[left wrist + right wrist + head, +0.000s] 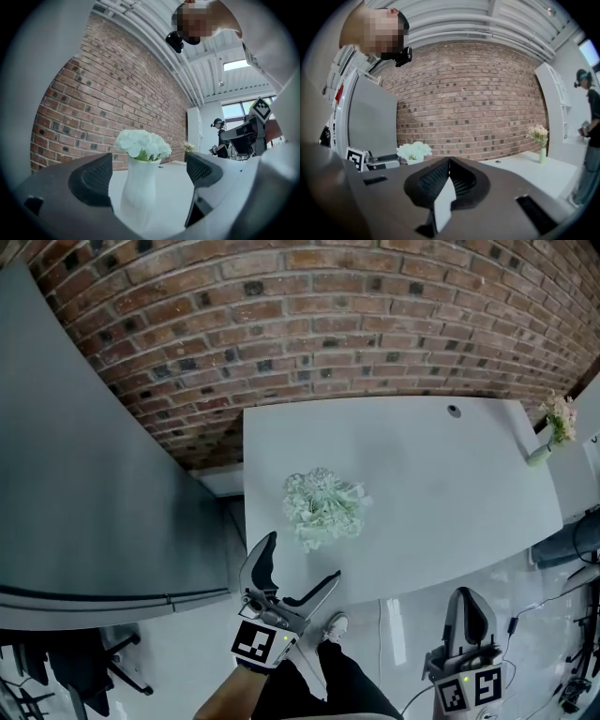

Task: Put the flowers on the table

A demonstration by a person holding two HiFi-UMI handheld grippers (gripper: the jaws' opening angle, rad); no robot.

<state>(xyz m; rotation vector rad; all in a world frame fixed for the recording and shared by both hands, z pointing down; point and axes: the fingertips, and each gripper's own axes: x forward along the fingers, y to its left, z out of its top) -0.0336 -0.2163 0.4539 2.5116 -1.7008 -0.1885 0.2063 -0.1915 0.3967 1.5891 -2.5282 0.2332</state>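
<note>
A bunch of white flowers [323,507] in a white ribbed vase [139,192] stands upright on the pale grey table [450,484], towards its front left. My left gripper [304,557] is open at the table's front edge, just short of the vase. In the left gripper view the vase shows between the two spread pads [93,178], with gaps on both sides. My right gripper [469,601] hangs lower right, off the table, shut with nothing in it. In the right gripper view its jaws meet [449,161], and the white flowers [414,151] show to the left.
A second small vase of pale pink flowers [560,423] stands at the table's far right corner. A cable hole [454,411] sits near the back edge. A grey cabinet [84,474] flanks the left, and a brick wall [309,324] lies behind. Another person [590,140] stands at the right.
</note>
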